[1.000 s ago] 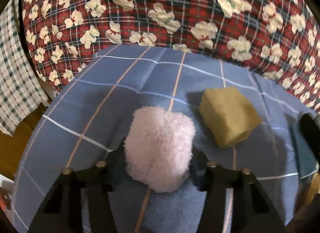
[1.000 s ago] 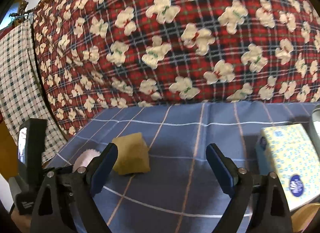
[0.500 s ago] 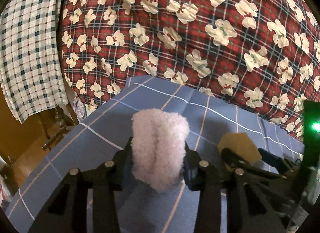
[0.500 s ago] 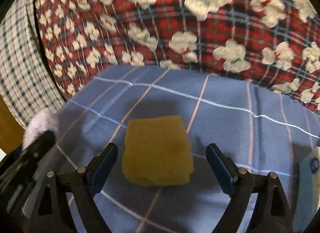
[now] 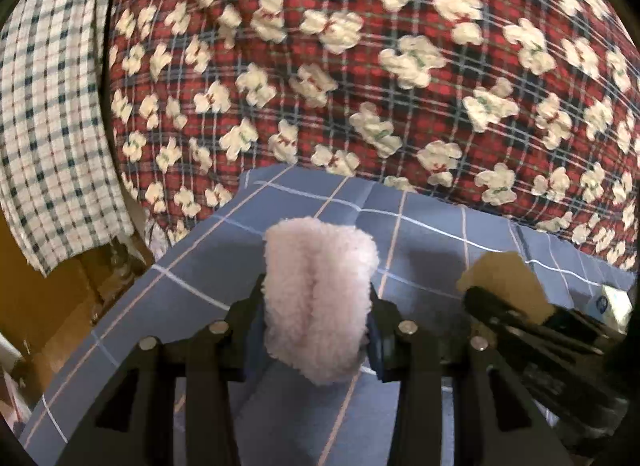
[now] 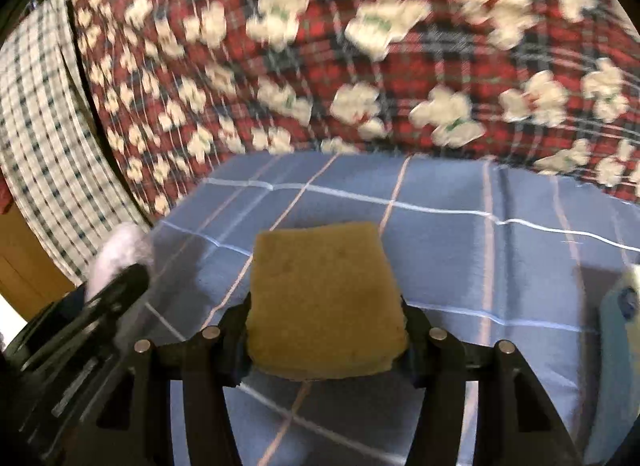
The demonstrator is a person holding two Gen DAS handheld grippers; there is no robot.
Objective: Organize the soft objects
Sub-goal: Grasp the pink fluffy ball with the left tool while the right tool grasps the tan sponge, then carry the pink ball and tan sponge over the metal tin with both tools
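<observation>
A pink fluffy pad (image 5: pixel 320 286) is pinched upright in my left gripper (image 5: pixel 316 310), which is shut on it and holds it above the blue checked cloth (image 5: pixel 192 286). In the right wrist view a yellow sponge (image 6: pixel 324 286) lies on that cloth (image 6: pixel 480 258). My right gripper (image 6: pixel 326 322) is closing around it, and its pads touch both of the sponge's sides. The same sponge (image 5: pixel 500 274) shows at the right of the left wrist view behind a dark finger of the right gripper (image 5: pixel 520 322). The fluffy pad (image 6: pixel 120 250) and the left gripper (image 6: pixel 116 294) appear at the left edge.
A red plaid quilt with white bears (image 5: pixel 360 85) rises right behind the blue cloth. A white and green checked cloth (image 5: pixel 52 125) hangs at the left over brown wood (image 5: pixel 52 306). A tissue box (image 6: pixel 624 306) stands at the right edge of the cloth.
My left gripper lifted the fluffy pad off the cloth. My right gripper moved in on the yellow sponge and its jaws narrowed onto the sponge's sides.
</observation>
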